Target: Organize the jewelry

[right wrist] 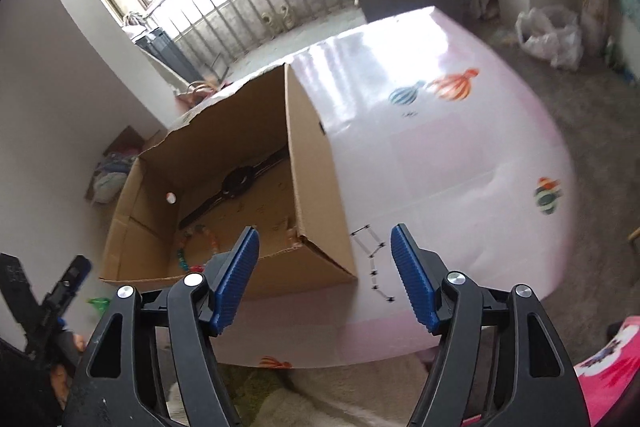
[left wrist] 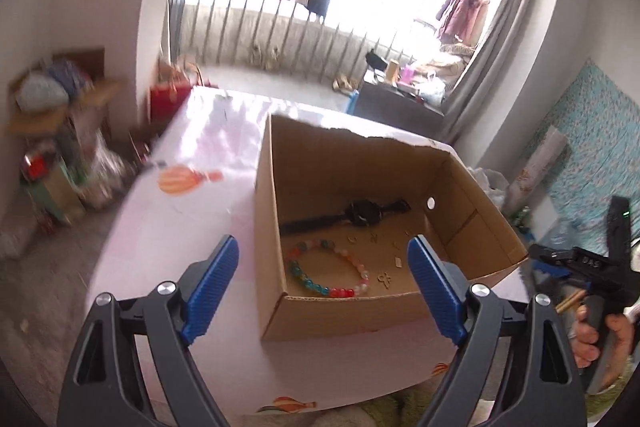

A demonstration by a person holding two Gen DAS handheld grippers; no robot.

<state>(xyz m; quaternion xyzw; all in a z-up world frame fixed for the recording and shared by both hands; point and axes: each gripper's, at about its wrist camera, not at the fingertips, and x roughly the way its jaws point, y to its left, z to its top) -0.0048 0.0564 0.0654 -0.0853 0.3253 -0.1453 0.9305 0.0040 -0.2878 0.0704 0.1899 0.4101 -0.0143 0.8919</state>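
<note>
- My left gripper (left wrist: 322, 283) hangs above the near-left corner of the cardboard box (left wrist: 276, 195), its jaws wide with nothing between them.
- In the box, the black watch (left wrist: 360, 213) lies flat toward the far side, strap stretched out both ways. It looks the heaviest piece here and fairly stiff at the case, which I judge the surest place to take it.
- Nearer me the bead bracelet (left wrist: 328, 269) lies in a loop on the box floor. I expect it to be light, floppy and slick, so I would pinch across one run of beads rather than the whole ring.
- A few tiny pale bits (left wrist: 386, 279) are scattered right of the bracelet; too small for me to name.
- My right gripper (right wrist: 325, 277) hovers over the box's near-right corner and the bench (right wrist: 460, 167), jaws wide and empty.
- On the bench just beside the box lies a thin chain (right wrist: 374, 263) of pale links with dark joints, the one piece I see outside the box. It should be very light, limp and possibly fragile; I would nip it near the middle, pads low against the slick pink cover.
</note>
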